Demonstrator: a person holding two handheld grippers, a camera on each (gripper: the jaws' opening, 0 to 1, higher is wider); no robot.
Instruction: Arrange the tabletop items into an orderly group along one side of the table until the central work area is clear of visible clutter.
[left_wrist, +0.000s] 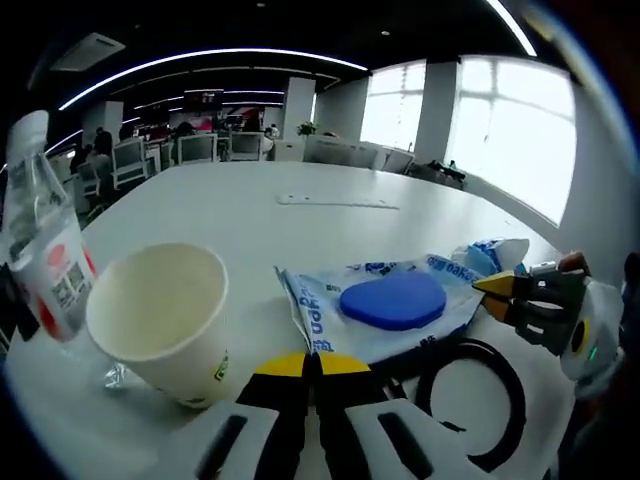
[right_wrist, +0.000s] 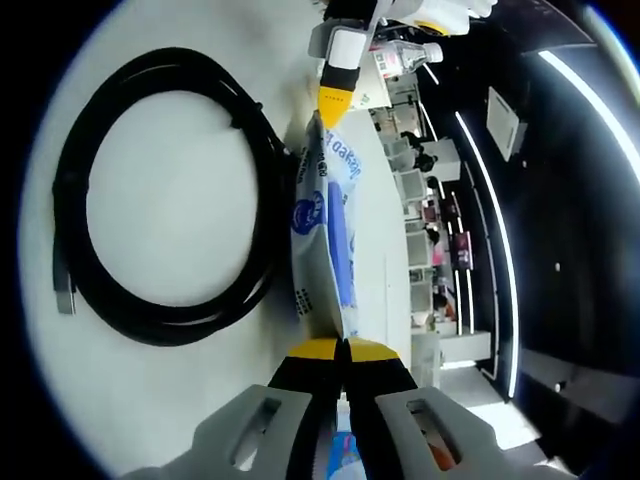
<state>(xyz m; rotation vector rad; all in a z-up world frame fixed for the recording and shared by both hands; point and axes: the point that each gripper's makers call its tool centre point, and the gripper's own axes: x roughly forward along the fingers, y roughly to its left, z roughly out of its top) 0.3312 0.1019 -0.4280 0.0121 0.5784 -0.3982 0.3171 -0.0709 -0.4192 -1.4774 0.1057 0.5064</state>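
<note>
A white-and-blue wet wipe packet with a blue lid lies on the white table. My left gripper is shut on its near edge. My right gripper comes in from the right and pinches the packet's far end. In the right gripper view the packet runs from my right gripper, shut on it, up to the left gripper at the other end. A coiled black cable lies beside the packet, and the same cable sits just right of my left jaws.
A white paper cup stands upright left of the packet. A clear water bottle with a red label stands further left, near the table edge. Office chairs and desks lie beyond the far edge. Windows are at the right.
</note>
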